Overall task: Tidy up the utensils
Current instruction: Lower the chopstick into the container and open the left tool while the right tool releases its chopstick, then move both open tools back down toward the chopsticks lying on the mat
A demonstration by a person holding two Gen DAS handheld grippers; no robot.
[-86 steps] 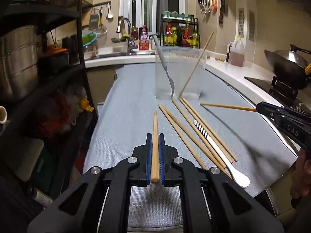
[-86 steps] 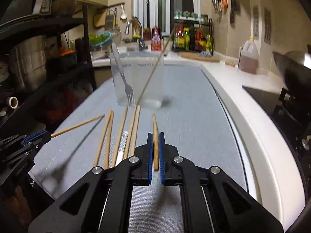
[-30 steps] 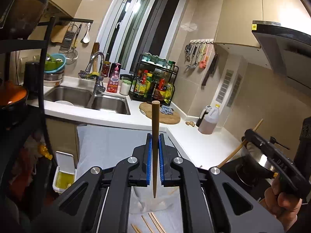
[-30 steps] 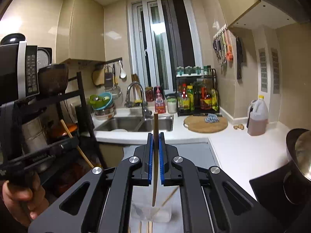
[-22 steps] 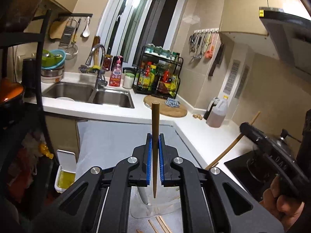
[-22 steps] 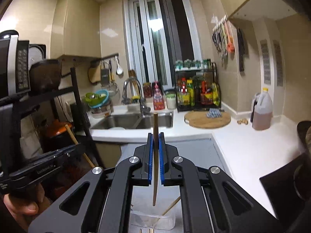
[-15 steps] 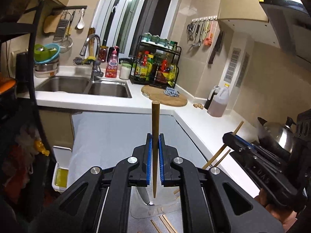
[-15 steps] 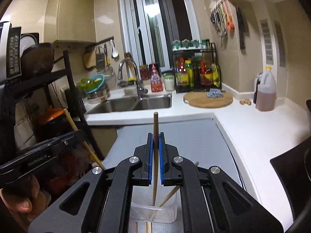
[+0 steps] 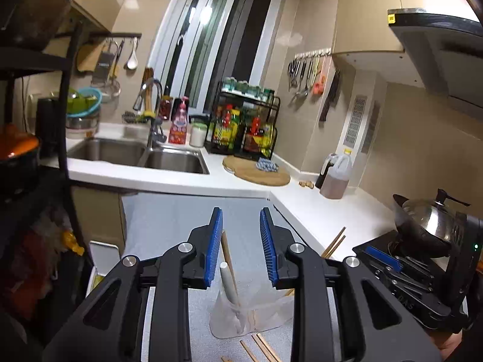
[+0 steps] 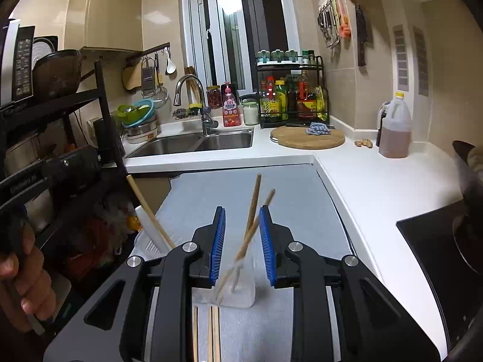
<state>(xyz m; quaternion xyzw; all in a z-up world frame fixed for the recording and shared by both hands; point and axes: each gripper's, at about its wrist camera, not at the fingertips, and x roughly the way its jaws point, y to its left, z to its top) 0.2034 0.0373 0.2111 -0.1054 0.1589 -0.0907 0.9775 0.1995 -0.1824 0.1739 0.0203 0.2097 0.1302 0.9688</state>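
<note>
Left claw (image 9: 241, 247) at lower centre has just been opening; a chopstick (image 9: 227, 253) stands loose between the pads, apparently dropped into the clear cup (image 9: 250, 313) on the grey tabletop (image 9: 169, 217). Right claw (image 10: 240, 246) has likewise just been opening, with two chopsticks (image 10: 252, 211) leaning free in the cup (image 10: 238, 295).

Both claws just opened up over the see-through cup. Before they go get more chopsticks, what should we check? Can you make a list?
1. Left gripper let go; jaws just opened, chopstick loose between them: ok.
2. Right gripper let go, jaws just opened: ok.
3. Its two chopsticks stand in the clear cup: ok.
4. Cup upright: ok.
5. More chopsticks wait on the grey mat: ok.
6. Count of those left: cannot tell.
</note>
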